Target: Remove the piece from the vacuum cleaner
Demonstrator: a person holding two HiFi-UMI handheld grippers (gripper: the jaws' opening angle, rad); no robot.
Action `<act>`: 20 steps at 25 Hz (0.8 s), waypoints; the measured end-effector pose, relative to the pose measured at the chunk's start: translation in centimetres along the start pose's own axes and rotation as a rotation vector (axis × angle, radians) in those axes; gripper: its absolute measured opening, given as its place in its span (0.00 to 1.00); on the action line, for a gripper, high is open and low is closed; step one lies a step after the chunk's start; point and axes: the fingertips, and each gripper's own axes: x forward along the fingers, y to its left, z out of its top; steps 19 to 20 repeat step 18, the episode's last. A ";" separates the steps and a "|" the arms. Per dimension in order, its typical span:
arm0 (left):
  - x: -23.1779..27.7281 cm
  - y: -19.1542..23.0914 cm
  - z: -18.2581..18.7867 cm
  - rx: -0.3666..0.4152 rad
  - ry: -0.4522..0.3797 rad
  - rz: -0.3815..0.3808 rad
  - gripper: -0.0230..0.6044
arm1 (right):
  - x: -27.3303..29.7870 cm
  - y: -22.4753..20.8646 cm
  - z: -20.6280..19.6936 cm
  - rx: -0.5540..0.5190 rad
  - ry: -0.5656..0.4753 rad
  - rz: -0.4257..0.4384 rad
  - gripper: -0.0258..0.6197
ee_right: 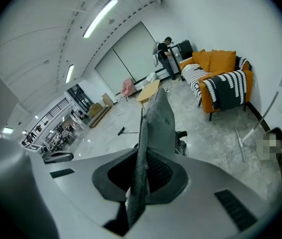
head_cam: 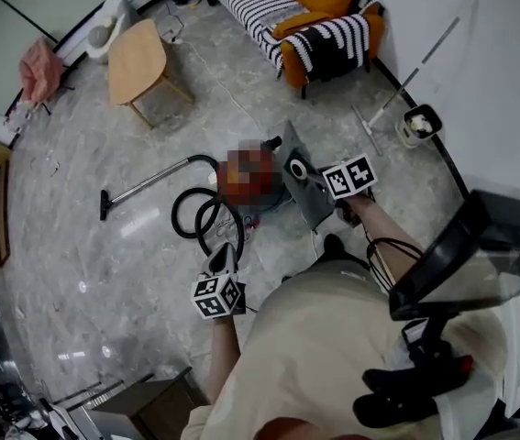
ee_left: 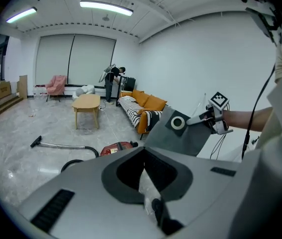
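The flat grey fabric dust bag (head_cam: 307,200) with its white ring collar was held up off the floor, apart from the red canister vacuum cleaner (ee_left: 118,147), its edge pinched in the clenched right gripper (head_cam: 322,180). The left gripper (head_cam: 224,257) was clamped together above the coiled black hose (head_cam: 197,218), seemingly on nothing, though a pale sliver showed at its tips.

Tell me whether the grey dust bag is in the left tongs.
No, the grey dust bag is pinched in the right tongs, well away from the left tongs.
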 end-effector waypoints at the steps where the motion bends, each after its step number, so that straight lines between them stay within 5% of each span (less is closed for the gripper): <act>1: -0.8 0.6 -0.5 -0.004 -0.008 -0.007 0.04 | 0.3 1.4 -0.4 -0.017 0.004 0.001 0.08; 11: -5.5 4.5 -6.1 -0.059 0.010 -0.078 0.04 | 1.8 10.3 -8.0 -0.064 0.093 -0.003 0.08; 20: -7.0 1.3 -7.8 -0.042 0.040 -0.086 0.04 | -1.8 9.9 -12.8 -0.031 0.115 0.003 0.08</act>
